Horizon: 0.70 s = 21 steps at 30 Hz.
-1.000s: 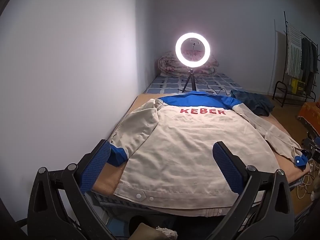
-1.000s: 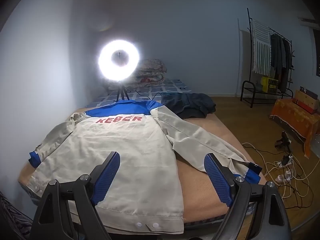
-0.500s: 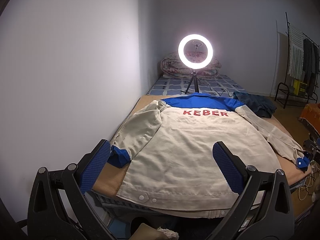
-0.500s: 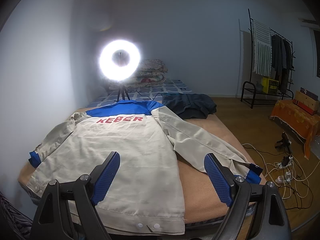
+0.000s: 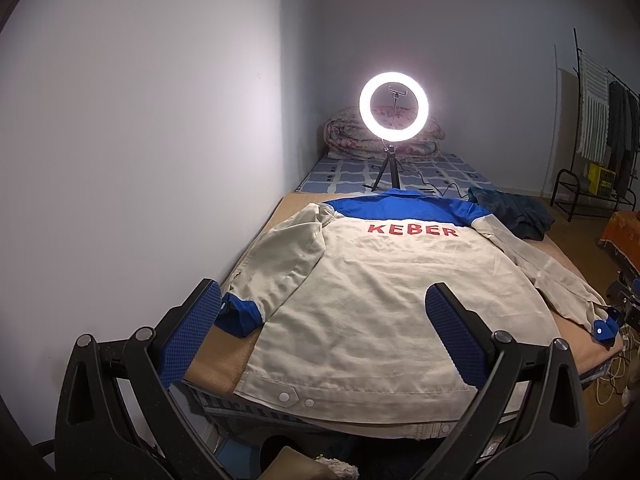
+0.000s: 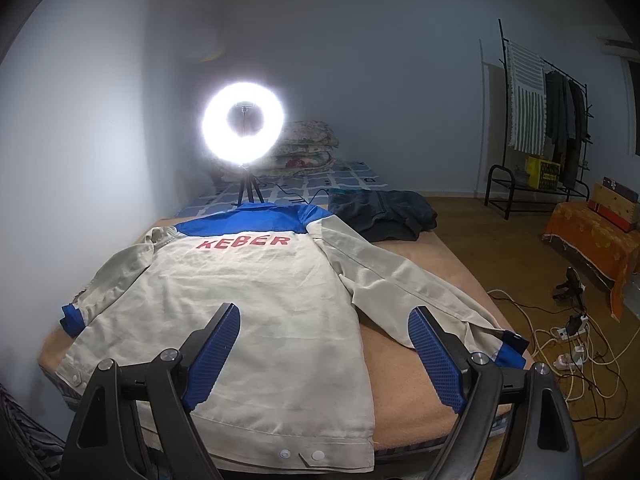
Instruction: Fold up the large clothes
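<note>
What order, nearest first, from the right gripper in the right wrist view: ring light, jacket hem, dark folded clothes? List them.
1. Jacket hem, directly beneath the right gripper.
2. Dark folded clothes, farther back, right of the collar.
3. Ring light, farthest, behind the collar.

Bed (image 6: 420,408) in front of me, tan cover | jacket (image 6: 260,320) flat on it, back up | dark clothes (image 6: 384,216) beside its collar | ring light (image 6: 243,128) and folded quilt (image 6: 308,152) beyond.
</note>
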{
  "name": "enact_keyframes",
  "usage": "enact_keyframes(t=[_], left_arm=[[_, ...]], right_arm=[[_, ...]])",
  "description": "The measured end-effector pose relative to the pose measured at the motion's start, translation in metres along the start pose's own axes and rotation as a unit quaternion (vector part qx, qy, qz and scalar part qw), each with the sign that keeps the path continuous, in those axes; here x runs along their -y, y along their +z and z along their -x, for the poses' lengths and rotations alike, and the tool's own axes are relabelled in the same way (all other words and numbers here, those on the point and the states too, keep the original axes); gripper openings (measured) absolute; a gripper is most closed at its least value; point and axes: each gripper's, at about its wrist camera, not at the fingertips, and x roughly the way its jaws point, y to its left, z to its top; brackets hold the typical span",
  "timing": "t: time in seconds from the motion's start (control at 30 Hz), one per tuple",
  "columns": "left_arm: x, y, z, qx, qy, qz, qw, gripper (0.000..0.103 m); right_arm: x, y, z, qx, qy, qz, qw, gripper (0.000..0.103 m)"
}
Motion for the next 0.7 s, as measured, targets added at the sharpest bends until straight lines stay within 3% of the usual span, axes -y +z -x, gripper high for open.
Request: enact_keyframes(t=[0.7], left_arm=[[-0.0036, 0.0006, 0.0004, 0.002, -0.001, -0.001, 1.0000, 0.103]], right_arm=[[-0.0031, 0.0008, 0.0008, 0.004, 0.000, 0.004, 1.000, 0.088]])
